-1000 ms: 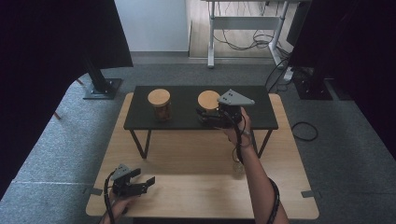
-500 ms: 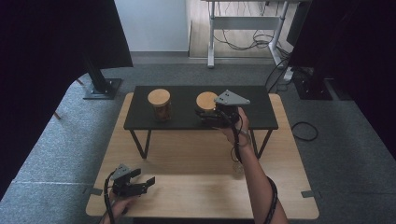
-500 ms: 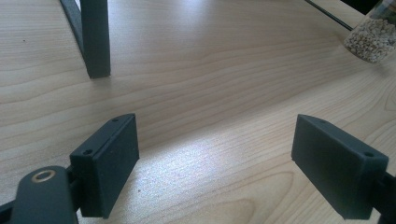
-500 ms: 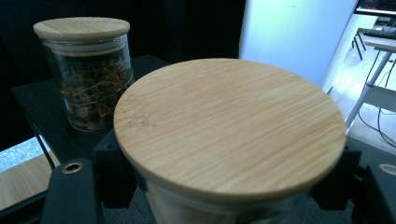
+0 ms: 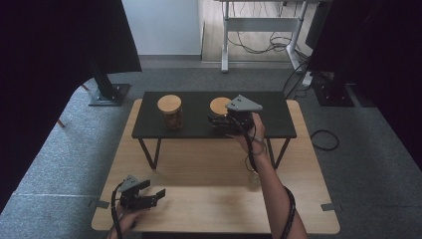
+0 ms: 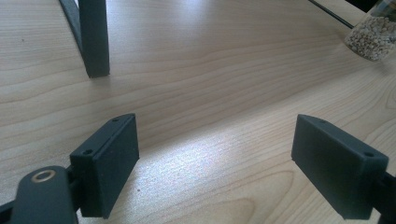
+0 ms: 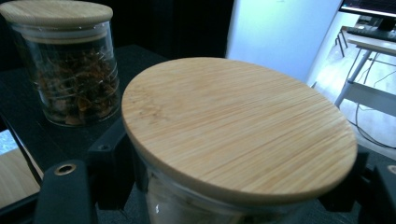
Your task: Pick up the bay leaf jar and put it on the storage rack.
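On black shelf (image 5: 199, 124), right gripper (image 5: 221, 122) jaws just opening w/ jar (image 7: 238, 140) between; left gripper (image 5: 149, 196) open, empty.

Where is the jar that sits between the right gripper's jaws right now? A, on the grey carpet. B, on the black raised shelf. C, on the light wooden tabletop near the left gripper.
B: the high view shows the right gripper around the bamboo-lidded jar standing on the black shelf, beside a second jar.
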The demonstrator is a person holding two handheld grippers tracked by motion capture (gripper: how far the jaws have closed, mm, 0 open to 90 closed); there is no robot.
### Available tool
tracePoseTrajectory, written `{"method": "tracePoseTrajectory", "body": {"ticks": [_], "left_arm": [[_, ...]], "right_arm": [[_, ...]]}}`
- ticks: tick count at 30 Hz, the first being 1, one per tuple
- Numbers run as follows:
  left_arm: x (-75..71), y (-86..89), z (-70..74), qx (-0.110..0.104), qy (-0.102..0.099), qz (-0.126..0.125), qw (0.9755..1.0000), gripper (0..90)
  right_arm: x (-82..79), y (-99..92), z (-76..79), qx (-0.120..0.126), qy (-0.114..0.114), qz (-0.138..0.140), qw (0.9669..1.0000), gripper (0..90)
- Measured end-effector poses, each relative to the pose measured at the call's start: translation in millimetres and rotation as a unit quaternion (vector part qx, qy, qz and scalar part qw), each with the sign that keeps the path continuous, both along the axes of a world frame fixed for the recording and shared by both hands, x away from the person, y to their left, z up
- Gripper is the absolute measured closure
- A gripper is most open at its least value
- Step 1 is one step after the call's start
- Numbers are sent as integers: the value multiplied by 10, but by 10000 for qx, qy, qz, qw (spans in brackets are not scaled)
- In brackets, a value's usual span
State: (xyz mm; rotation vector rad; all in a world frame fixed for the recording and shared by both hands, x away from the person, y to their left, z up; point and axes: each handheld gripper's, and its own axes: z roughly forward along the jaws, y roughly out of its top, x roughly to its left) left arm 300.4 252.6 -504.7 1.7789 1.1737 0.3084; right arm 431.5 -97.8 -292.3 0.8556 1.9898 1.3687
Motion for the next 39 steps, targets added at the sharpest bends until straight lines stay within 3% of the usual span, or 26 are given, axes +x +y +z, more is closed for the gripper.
{"method": "tracePoseTrajectory", "body": {"ticks": [9,15,21,24,30,33,39], "left_arm": [[3,1,-1,-8,14,-4,10000,145],[2,1,-1,-7,12,-7,10000,144],[2,-1,0,7,13,-7,10000,144],[2,-1,0,7,15,-5,10000,145],[2,-2,0,11,17,-3,10000,144],[3,-3,-1,13,15,11,10000,144],[4,-5,0,32,22,20,10000,144]], "right_arm": [[-10,-25,-22,166,86,-52,9998,213],[-61,-75,-27,302,116,-13,9995,108],[-120,-151,-32,499,123,-127,9986,78],[-156,-192,-41,642,167,-3,9978,75],[-281,-265,-74,711,95,-36,9974,71],[-352,-303,-80,765,33,-195,9969,67],[-553,-380,-118,896,-89,-129,9959,79]]}}
